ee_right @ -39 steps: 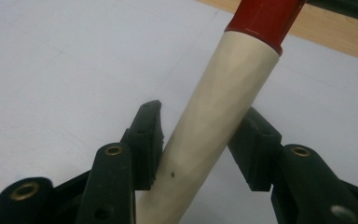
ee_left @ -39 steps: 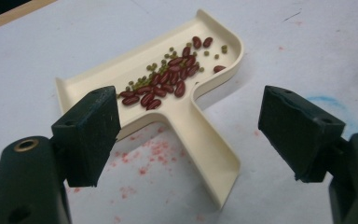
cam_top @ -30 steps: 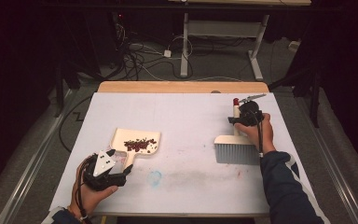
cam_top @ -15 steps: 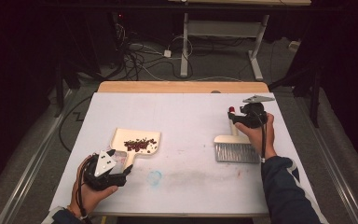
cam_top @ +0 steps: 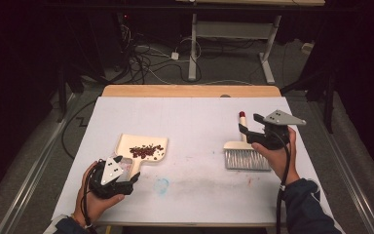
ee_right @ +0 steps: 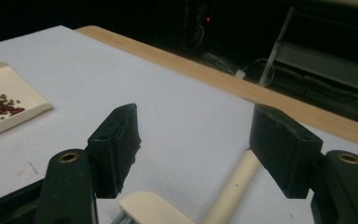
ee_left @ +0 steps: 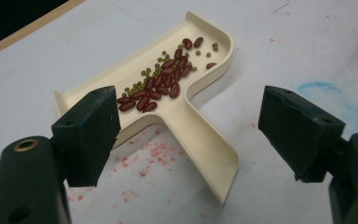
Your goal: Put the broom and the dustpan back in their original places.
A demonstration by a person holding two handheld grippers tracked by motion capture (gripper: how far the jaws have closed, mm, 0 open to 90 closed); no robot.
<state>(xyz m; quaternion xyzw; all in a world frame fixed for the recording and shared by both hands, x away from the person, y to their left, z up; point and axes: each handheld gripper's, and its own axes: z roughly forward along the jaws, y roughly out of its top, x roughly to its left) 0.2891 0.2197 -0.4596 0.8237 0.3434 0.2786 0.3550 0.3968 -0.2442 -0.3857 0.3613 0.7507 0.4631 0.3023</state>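
Smooth glossy plastic dustpan; brush handle looks like matt wood.

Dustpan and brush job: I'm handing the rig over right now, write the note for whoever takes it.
Left gripper: open, jaws either side of the cream plastic dustpan's handle, not pressing it.
Right gripper: jaws just opened, nothing between them; it is above the wooden-handled brush, which lies flat on the white table.
Done: the red beans and small green beans lie in the dustpan.
Left: probably grip the handle and empty the pan.

A white table bears a cream dustpan and a brush.
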